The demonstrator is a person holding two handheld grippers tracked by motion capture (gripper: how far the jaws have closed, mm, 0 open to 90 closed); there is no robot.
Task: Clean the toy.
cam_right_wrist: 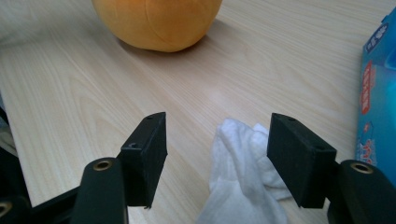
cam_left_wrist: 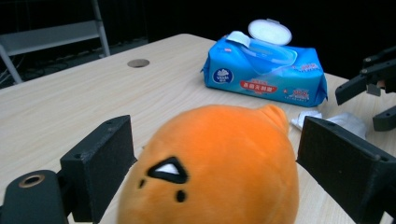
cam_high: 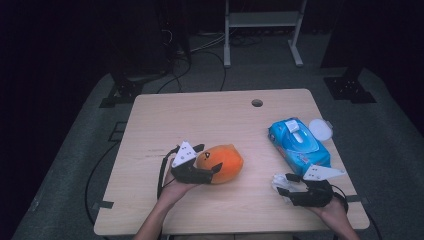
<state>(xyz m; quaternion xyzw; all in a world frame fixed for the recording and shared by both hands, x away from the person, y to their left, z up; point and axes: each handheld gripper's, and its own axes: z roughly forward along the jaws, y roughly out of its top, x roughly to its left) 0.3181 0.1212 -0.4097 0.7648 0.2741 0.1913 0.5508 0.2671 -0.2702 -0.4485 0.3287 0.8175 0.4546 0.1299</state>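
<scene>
Left gripper jaws stood released around the orange plush; right gripper released over the wipe. Plush likely soft, light: pinch mid-body, 3 and 9 o'clock.

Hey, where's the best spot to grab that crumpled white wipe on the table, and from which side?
Probably the raised, bunched fold of the white wipe, pinched from above. It lies crumpled on the table between the open jaws of the right gripper, so that ridge gives the pads something to close on. Flat edges would likely slip.
</scene>
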